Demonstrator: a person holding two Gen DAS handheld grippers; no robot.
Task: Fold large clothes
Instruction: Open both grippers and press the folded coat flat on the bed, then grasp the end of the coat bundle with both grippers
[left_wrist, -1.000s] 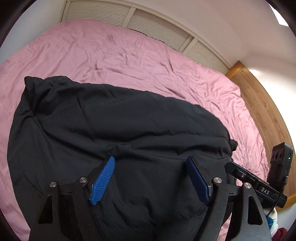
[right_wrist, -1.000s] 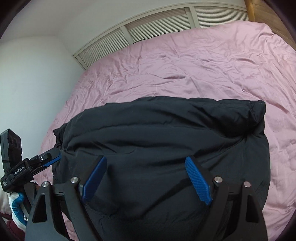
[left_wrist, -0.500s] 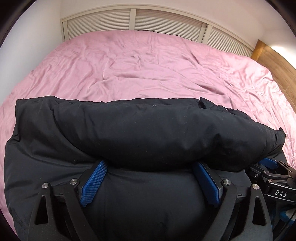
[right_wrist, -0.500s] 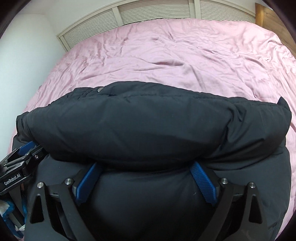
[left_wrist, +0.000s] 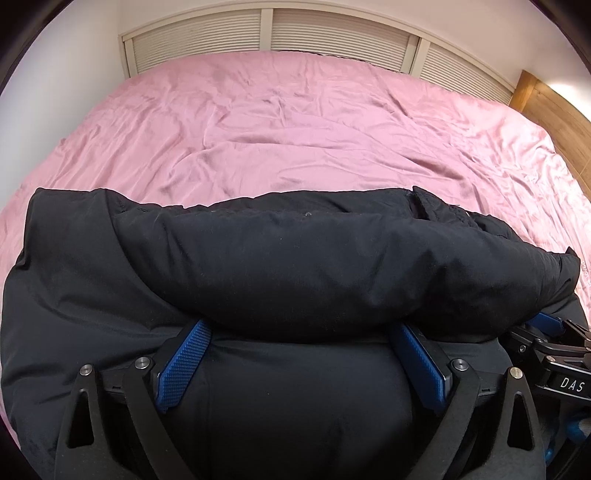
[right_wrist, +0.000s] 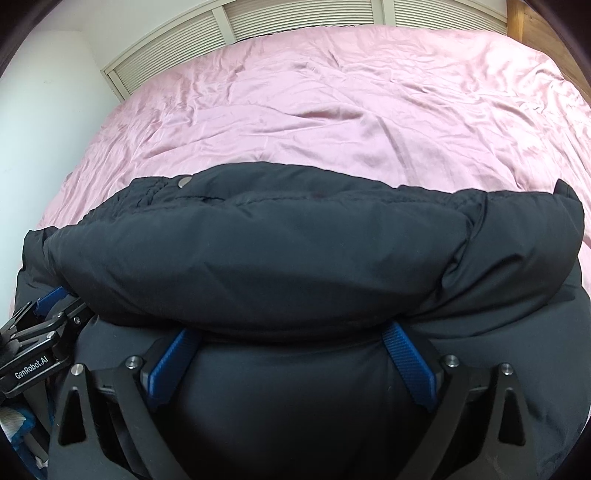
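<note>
Across the lower half of both views: a black padded jacket lies on a pink bedsheet, doubled over so that a thick roll sits on top of a flatter layer.
Left side of left wrist view: the jacket's folded corner bulges at mid-left, with the sheet showing above it.
Left gripper: its jaws are opening wide, blue pads tucked just under the roll's near edge, pressing on nothing that I can see; fabric lies between them, not pinched.
Right gripper: jaws spread wide, nothing clamped, pads likewise at the roll's underside; its tip also shows at the lower right of the left view.
Handling, as a judgement: the jacket looks soft, puffy and springy, light for its bulk; the smooth shell may slip, and the roll may spring back open once let go.
Where to hold: the outer corners of the folded edge, gathering both layers, rather than the puffy middle.
Upper frame: a slatted panel stands behind the bed.
Upper right: a wooden bed frame.
</note>
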